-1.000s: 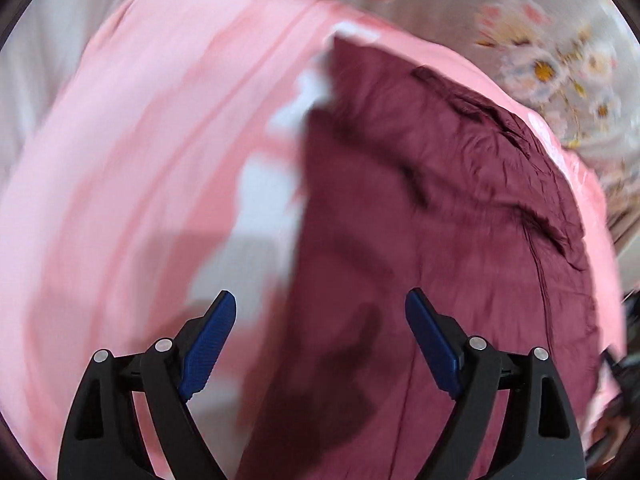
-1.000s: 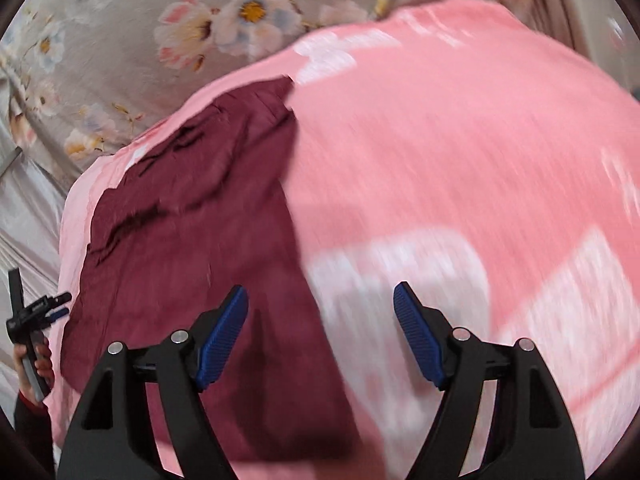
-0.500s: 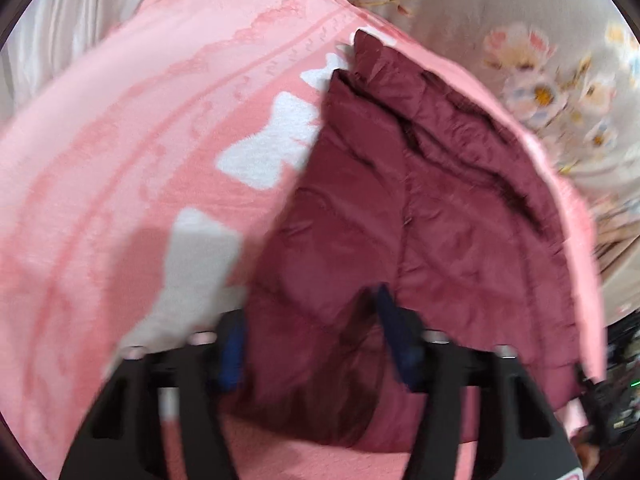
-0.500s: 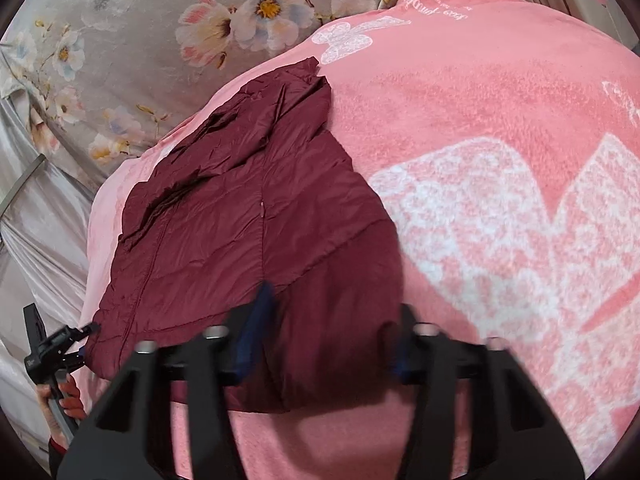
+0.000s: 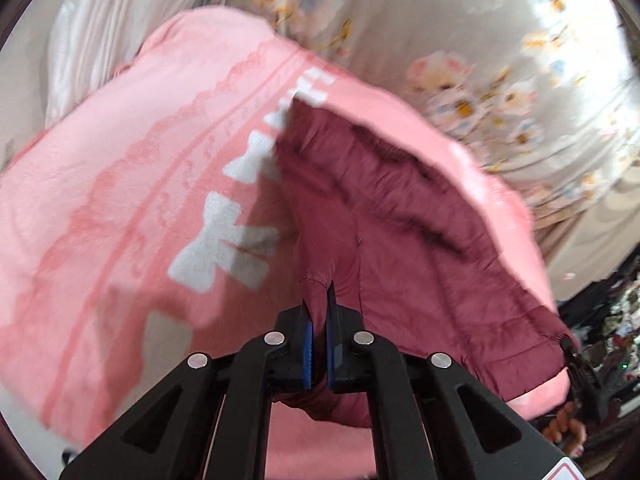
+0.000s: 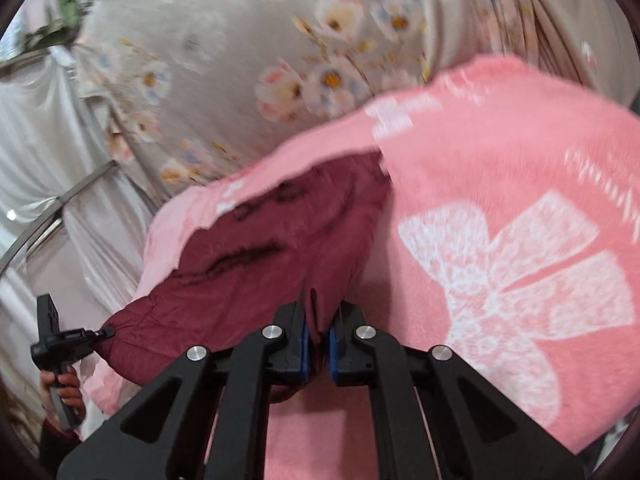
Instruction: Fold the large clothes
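Observation:
A maroon padded jacket (image 5: 400, 216) lies on a pink blanket (image 5: 120, 184) with white bows. In the left wrist view my left gripper (image 5: 318, 312) has its jaws closing tight on a pinched fold of the jacket's near edge, which is lifted off the blanket. In the right wrist view my right gripper (image 6: 320, 316) is likewise closing on a raised fold of the jacket (image 6: 280, 240), pads pressed on the cloth. At that view's left edge the left gripper (image 6: 98, 334) holds the jacket's other corner. The jacket's far part rests on the blanket (image 6: 520, 184).
A grey floral sheet (image 6: 240, 60) covers the bed beyond the blanket. White drapes (image 5: 100, 20) hang at the far side. A hand (image 6: 66, 390) grips the left tool's handle. Dark clutter (image 5: 608, 320) sits past the blanket's right edge.
Both grippers went from wide open over the jacket to closed on its near edge. Both have risen and pulled back, lifting the edge off the blanket.

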### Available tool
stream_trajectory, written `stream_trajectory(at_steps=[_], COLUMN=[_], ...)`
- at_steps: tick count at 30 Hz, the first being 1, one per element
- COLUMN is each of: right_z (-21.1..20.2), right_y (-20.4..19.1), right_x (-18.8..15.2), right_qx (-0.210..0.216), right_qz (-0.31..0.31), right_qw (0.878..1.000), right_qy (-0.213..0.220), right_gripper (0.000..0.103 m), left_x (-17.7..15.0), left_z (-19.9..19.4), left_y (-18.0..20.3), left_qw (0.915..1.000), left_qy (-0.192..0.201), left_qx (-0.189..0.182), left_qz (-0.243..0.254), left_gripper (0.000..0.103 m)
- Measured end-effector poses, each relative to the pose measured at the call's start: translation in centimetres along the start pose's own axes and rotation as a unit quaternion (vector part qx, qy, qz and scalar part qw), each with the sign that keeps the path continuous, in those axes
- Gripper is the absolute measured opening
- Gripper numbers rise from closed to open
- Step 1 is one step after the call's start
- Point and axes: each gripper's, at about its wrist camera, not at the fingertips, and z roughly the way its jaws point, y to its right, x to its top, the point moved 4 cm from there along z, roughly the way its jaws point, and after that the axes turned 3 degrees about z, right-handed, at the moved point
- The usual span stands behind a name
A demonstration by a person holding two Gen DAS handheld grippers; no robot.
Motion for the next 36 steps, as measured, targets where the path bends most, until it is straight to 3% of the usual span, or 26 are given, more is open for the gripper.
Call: stream_trajectory(at_steps=[5,9,11,15,20,24,30,34,36], right_z=[-5.8,-4.0,-0.7,7.9,17.1,22.3,24.2,22.7,22.3], right_y=[-3.1,-3.8,-3.4,-0.8,2.1,3.6,4.6,4.3,4.0], right_x=[4.8,9.3,11.6,13.9,13.0,11.7,11.5,12.3,12.5], right_qx=[0.036,0.057,0.043,0.012,-0.036,-0.074,-0.075,-0.076,-0.079], right_qz=[-0.016,-0.011,-0.009,0.031,0.051,0.046,0.059,0.059,0.048], right_qw=[0.995,0.991,0.991,0.996,0.998,0.996,0.995,0.994,0.995], right_qy=[0.095,0.12,0.124,0.083,0.026,-0.005,0.005,0.044,0.049], right_gripper=[0.005,0.005,0.005,0.005,0.005,0.006,0.017,0.051,0.055], left_x=[2.1,6.7,9.1,13.6,16.1,15.7,15.6,16.1,16.4], left_z=[-7.6,-8.6,-7.1,-0.4,10.0,16.1,19.6,18.6,17.7], left_y=[3.1,5.6,6.4,7.1,5.1,2.0,0.4,0.3,0.1], left_qw=[0.9962,0.9904,0.9896,0.9907,0.9897,0.9876,0.9841,0.988,0.9902], left_qy=[0.08,0.126,0.129,0.106,0.046,0.002,-0.001,0.015,0.026], left_qx=[-0.019,-0.004,0.001,0.053,0.128,0.154,0.174,0.152,0.137], left_qz=[0.028,0.057,0.063,0.066,0.046,0.031,0.036,0.024,0.013], left_gripper=[0.002,0.002,0.003,0.003,0.006,0.011,0.016,0.017,0.018])
